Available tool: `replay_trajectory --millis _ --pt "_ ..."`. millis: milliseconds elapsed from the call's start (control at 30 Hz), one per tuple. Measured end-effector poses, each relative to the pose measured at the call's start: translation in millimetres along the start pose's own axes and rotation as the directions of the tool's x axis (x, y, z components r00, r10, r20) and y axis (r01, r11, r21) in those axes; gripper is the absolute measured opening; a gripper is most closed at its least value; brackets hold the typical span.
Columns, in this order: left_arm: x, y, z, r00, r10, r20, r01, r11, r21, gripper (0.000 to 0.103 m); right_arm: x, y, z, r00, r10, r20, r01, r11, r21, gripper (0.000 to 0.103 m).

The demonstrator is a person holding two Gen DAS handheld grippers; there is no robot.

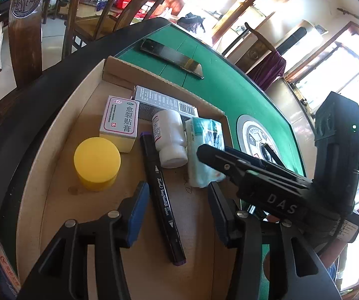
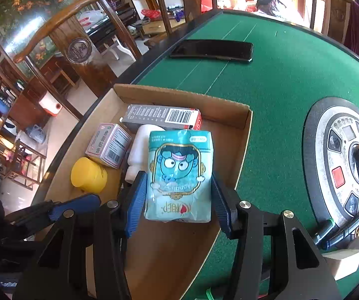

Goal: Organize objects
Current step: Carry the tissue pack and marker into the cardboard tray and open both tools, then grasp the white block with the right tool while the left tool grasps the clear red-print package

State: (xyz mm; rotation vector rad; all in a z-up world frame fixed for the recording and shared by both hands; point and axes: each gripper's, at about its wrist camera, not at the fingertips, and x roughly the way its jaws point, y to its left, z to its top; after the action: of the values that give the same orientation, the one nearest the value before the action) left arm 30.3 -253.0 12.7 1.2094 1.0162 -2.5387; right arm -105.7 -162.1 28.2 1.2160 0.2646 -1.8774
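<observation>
Six items lie in a shallow cardboard tray (image 2: pixel 239 122) on the green-felt table (image 2: pixel 292 80): a teal tissue pack (image 2: pixel 179 175), a white bottle (image 1: pixel 170 138), a black marker (image 1: pixel 163 200), a yellow jar (image 1: pixel 97 162), a pink-and-white box (image 1: pixel 120 122) and a long grey barcoded box (image 1: pixel 165 101). The right tool (image 2: pixel 179 200) straddles the tissue pack, its blue pads spread just beside the pack's edges; whether they touch it cannot be told. The left tool (image 1: pixel 178 212) hovers spread above the marker. Beyond the tray, a black phone (image 2: pixel 212 50) rests on the felt.
</observation>
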Motion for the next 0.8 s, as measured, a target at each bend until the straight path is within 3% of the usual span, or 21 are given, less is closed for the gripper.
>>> replay_trajectory --millis 267,467,533,633,767,800 --pt "-6.9 -6.3 -6.2 1.0 -0.008 0.008 0.008 0.999 0.045 0.051 -28.1 -15.5 -4.4 0.995 0.083 0.06 -0.087 0.993 0.074 0.051" --pt "-15.3 -43.5 -27.7 0.998 -0.067 -0.016 0.069 0.975 0.213 0.051 -70.4 -37.4 -33.5 0.983 0.137 0.122 -0.148 0.985 0.085 0.051" --pt "-15.8 -61.8 -38.1 0.995 -0.091 -0.041 0.098 0.951 0.292 0.051 -86.7 -49.0 -47.0 0.978 0.152 0.144 -0.166 0.982 0.093 0.051" --pt "-11.5 -94.1 -59.1 0.989 -0.113 -0.097 0.145 0.887 0.438 0.051 -112.4 -69.4 -68.7 0.969 0.161 0.185 -0.182 0.977 0.108 0.051" --pt "9.1 -131.4 -85.3 0.984 -0.07 -0.163 0.155 0.787 0.597 0.051 -139.8 -100.6 -93.6 0.959 0.161 0.232 -0.197 0.97 0.142 0.051" --pt "15.1 -137.1 -88.2 0.985 -0.048 -0.163 0.14 0.773 0.619 0.051 -144.9 -108.0 -99.1 0.958 0.156 0.24 -0.195 0.969 0.15 0.051"
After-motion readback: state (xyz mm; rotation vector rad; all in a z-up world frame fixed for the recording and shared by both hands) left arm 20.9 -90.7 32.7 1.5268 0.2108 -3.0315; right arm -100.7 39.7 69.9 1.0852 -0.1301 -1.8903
